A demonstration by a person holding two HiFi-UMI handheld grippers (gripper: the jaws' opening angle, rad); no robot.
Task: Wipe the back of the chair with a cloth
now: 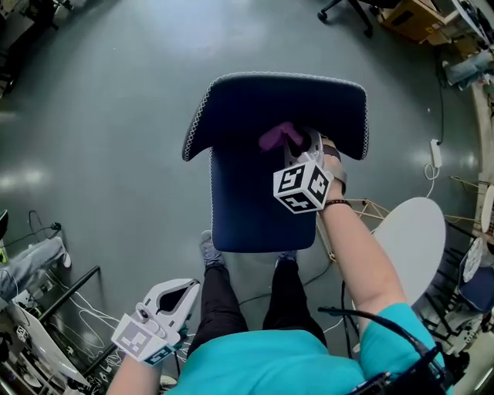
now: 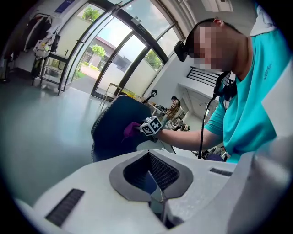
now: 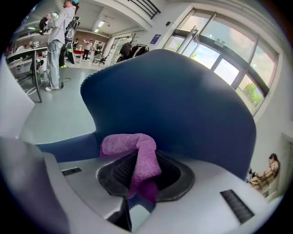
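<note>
Chairs: one blue chair (image 1: 262, 208) up close; a second seen only as a black wheeled base (image 1: 345, 9) on the floor's far edge. Cloth (image 3: 137, 153): one, purple. Tools: two, a left tool (image 2: 158, 197) and a right tool (image 3: 139, 187). Marker cubes: two, one per tool (image 1: 302, 185) (image 1: 143, 338). Shoes: two (image 1: 210, 251) (image 1: 287, 257), by the chair's near edge. White oval panel (image 1: 417, 231): one. Background people in the right tool view: two clear, one standing (image 3: 57, 41) and one seated (image 3: 269, 171); farther figures too small to count.
</note>
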